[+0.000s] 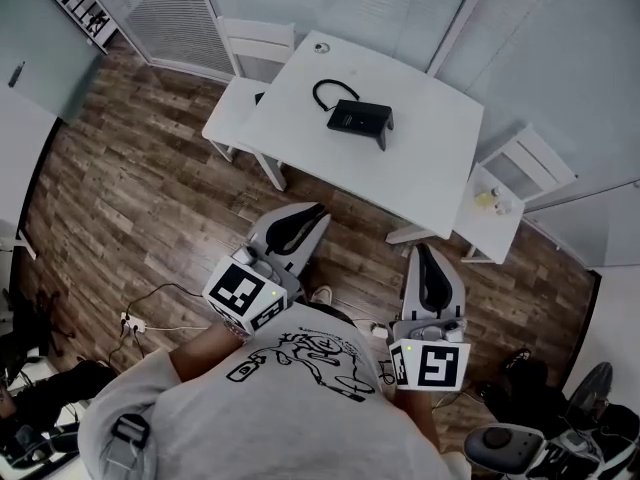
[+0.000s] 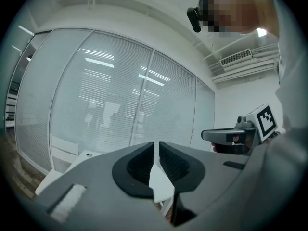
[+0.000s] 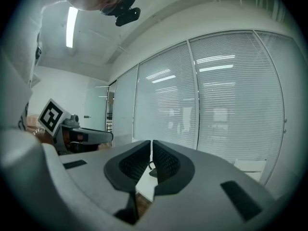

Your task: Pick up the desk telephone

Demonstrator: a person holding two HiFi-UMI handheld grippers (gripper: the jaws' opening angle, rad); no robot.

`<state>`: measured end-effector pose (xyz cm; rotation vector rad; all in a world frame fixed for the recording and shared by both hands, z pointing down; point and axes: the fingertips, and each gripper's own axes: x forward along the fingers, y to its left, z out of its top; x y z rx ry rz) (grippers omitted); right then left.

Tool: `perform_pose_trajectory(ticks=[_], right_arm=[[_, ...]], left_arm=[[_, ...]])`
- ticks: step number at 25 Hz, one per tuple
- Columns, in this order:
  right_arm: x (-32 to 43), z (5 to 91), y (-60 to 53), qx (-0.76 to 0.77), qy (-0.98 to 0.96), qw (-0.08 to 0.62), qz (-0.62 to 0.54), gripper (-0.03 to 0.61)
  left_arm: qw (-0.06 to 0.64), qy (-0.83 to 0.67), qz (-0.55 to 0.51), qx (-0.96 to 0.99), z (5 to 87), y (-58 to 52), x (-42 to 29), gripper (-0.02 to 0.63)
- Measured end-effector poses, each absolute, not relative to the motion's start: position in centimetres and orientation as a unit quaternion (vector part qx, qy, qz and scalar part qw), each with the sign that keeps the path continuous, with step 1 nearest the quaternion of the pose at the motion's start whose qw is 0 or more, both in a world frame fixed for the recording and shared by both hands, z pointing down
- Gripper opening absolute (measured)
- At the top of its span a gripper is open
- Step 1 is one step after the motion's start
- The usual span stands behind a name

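A black desk telephone (image 1: 361, 120) with a curled cord lies on a white table (image 1: 420, 173) ahead of me in the head view. Both grippers hang short of the table, over the wooden floor. My left gripper (image 1: 316, 211) is shut and empty, pointing at the table's near edge. My right gripper (image 1: 421, 251) is also shut with nothing in it, near the table's front right corner. In the right gripper view a sliver of the telephone (image 3: 152, 171) shows between the shut jaws of the right gripper (image 3: 151, 143). In the left gripper view the left gripper (image 2: 156, 146) shows only the white table (image 2: 159, 184) past its jaws.
A white chair (image 1: 245, 73) stands at the table's left and another white chair (image 1: 505, 193) at its right. A small round object (image 1: 320, 47) sits at the table's far corner. Blinds cover the glass walls behind. Cables and a power strip (image 1: 132, 323) lie on the floor at my left.
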<state>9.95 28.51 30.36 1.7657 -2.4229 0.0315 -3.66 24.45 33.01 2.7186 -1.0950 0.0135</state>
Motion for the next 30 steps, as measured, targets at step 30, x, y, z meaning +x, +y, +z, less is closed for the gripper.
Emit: perform_pose_trajectory(ticks=[30], right_arm=[[0.5, 31.7, 7.9, 0.618, -0.781, 0.083, 0.037, 0.014]], left_arm=[[0.135, -0.325, 0.015, 0.936, 35.0, 3.0, -12.0, 0.032]])
